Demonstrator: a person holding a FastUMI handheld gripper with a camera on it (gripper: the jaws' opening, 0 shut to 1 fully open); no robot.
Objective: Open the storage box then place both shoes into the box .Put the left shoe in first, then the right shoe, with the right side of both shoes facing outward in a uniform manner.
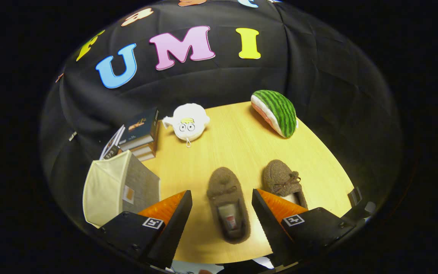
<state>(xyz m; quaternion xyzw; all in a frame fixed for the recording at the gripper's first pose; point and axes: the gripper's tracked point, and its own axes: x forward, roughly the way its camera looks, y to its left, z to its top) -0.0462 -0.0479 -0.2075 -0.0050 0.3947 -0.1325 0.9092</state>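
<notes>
**Gripper spread over the left shoe**

From my gripper's camera, I hold the gripper (222, 198) with its fingers spread wide, pressing on nothing. The left shoe (228, 204), a brown fuzzy slipper, lies on the wooden table (238, 137) between my fingers, toe pointing away from me. The right shoe (283, 180) sits just beside it, partly behind my right finger. The storage box (118, 186) stands at the table's edge, beside my left finger, its pale lid flap raised. Beyond it is a stack of books (141, 133). Farther off sit a white plush toy (186, 121) and a watermelon-slice cushion (276, 111).
</notes>
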